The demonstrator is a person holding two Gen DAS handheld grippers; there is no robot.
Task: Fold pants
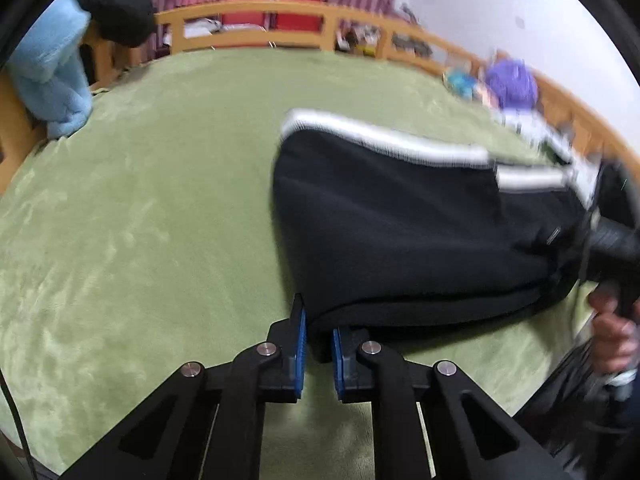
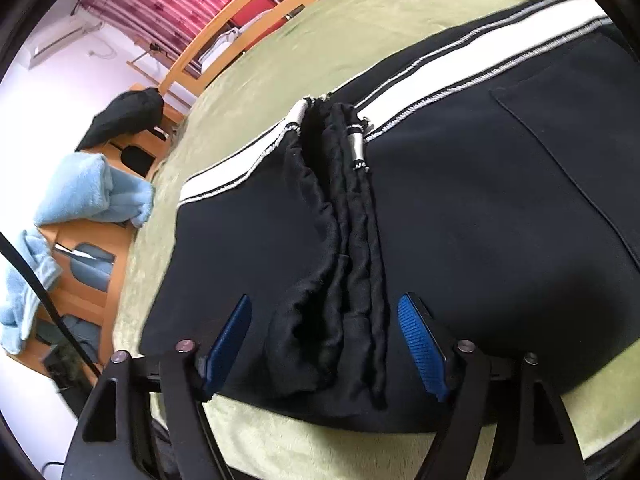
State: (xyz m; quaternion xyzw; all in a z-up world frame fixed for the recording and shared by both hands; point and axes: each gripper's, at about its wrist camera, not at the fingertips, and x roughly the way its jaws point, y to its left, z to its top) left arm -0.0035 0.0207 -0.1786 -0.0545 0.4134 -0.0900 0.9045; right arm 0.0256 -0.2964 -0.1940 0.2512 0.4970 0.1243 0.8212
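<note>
While the left gripper [image 1: 319,350] pinched the near edge of the black pants [image 1: 404,232] between its blue pads, the right gripper [image 2: 326,344] stood spread wide, its pads on either side of the bunched waistband [image 2: 340,248] without closing on it. The pants lay folded on the green blanket [image 1: 140,200], white side stripe [image 2: 452,66] along the far edge, with a light blue towel [image 1: 52,80] far left by the wooden bed rail [image 1: 256,14].
</note>
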